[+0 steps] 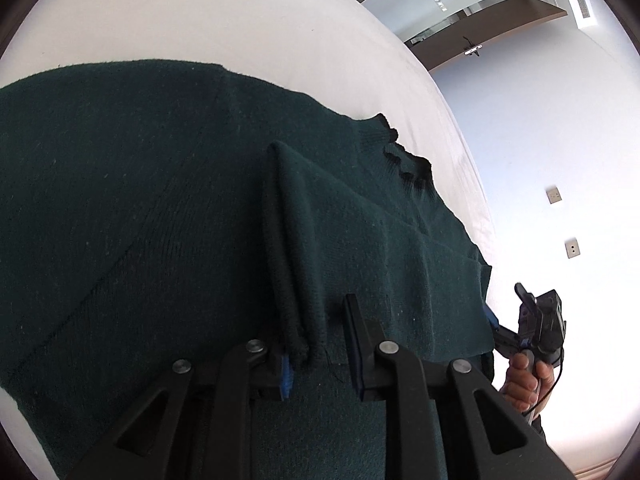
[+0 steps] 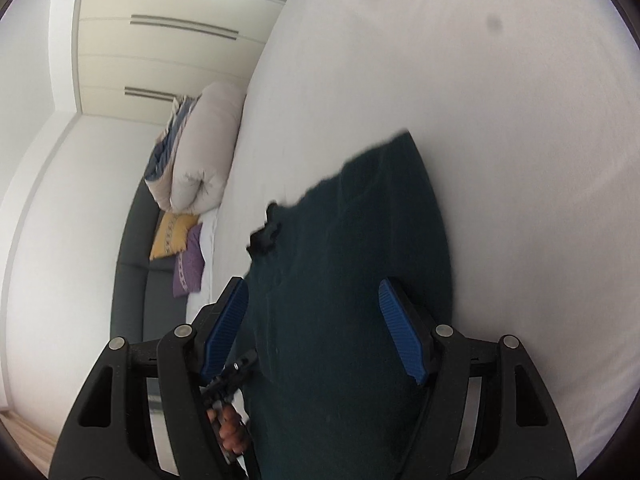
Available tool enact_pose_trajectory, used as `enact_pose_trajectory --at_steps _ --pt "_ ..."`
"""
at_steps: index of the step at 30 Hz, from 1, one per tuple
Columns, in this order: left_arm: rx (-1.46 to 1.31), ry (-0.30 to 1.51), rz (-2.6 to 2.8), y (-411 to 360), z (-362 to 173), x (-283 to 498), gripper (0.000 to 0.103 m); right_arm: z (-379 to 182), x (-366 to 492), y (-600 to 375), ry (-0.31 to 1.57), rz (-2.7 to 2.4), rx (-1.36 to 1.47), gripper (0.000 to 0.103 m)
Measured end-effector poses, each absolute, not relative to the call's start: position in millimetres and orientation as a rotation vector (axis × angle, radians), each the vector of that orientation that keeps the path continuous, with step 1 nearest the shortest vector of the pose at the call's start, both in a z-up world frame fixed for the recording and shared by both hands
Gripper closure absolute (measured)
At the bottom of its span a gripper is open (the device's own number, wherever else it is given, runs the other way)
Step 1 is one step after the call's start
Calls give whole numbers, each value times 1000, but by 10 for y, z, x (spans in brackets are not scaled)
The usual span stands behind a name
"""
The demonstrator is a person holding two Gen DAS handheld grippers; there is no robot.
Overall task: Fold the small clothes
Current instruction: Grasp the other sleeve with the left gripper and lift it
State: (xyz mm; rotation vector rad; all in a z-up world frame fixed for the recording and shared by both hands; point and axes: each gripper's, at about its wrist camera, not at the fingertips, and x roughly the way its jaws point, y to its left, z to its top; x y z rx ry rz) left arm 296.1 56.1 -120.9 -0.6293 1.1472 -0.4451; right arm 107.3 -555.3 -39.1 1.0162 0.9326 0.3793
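A dark green knitted sweater lies spread on a white bed sheet. My left gripper has its jaws parted, with a raised fold of the sweater between the fingers. The right gripper, held by a hand, shows at the sweater's right edge in the left wrist view. In the right wrist view, my right gripper is open, its blue pads on either side of the sweater, which lies below them. The sweater's neck opening points away.
The white bed sheet stretches far beyond the sweater. A folded duvet and yellow and purple cushions sit at the bed's far end beside a dark headboard. Wardrobe doors and white walls surround the bed.
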Motion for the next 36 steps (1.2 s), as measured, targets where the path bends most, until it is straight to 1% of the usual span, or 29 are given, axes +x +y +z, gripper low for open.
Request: enact_pose_trajectory --at_steps 2,3,4,5,6,7,8,9,10,14,18,23,26,31,36 --pt "-652 1149 -446 588 -1207 2923 80 -380 867 -5521 933 388 996 36" --pt "-666 1148 -448 604 -1205 2898 77 -396 772 -5521 931 386 1007 36" --pt "-677 1143 -449 624 -1195 2860 68 -426 673 -5555 924 392 1039 36" --pt "-686 1130 -449 662 -1165 2794 62 -457 584 -5590 914 396 1072 36" --pt "-695 1110 -448 716 -1124 2710 48 -477 509 -5631 904 390 1089 36" --pt "-704 1086 -438 767 -1081 2621 37 -477 427 -5663 897 369 1097 36" --pt "-717 1057 -418 850 -1031 2510 32 -464 337 -5683 901 332 1095 36" --pt "-739 1019 -390 983 -973 2369 25 -446 251 -5688 892 311 1097 36" --pt "-769 980 -372 1119 -924 2240 21 -418 149 -5686 867 306 1110 36" --pt "-944 813 -281 1893 -822 1667 21 -268 -308 -5607 760 338 1155 34" --pt "-1138 655 -105 2762 -930 1134 21 -197 -609 -5313 768 377 1148 34" --pt "-1418 512 92 3570 -1252 762 21 -154 -747 -4900 801 403 1159 34" --pt "-1560 429 156 3877 -1394 694 21 -47 -756 -4644 812 435 1147 34" --pt "-1756 334 287 4121 -1622 761 20 196 -767 -4279 811 486 1113 34" --pt "-1812 268 397 4211 -1645 855 20 399 -795 -4009 807 527 1072 34"
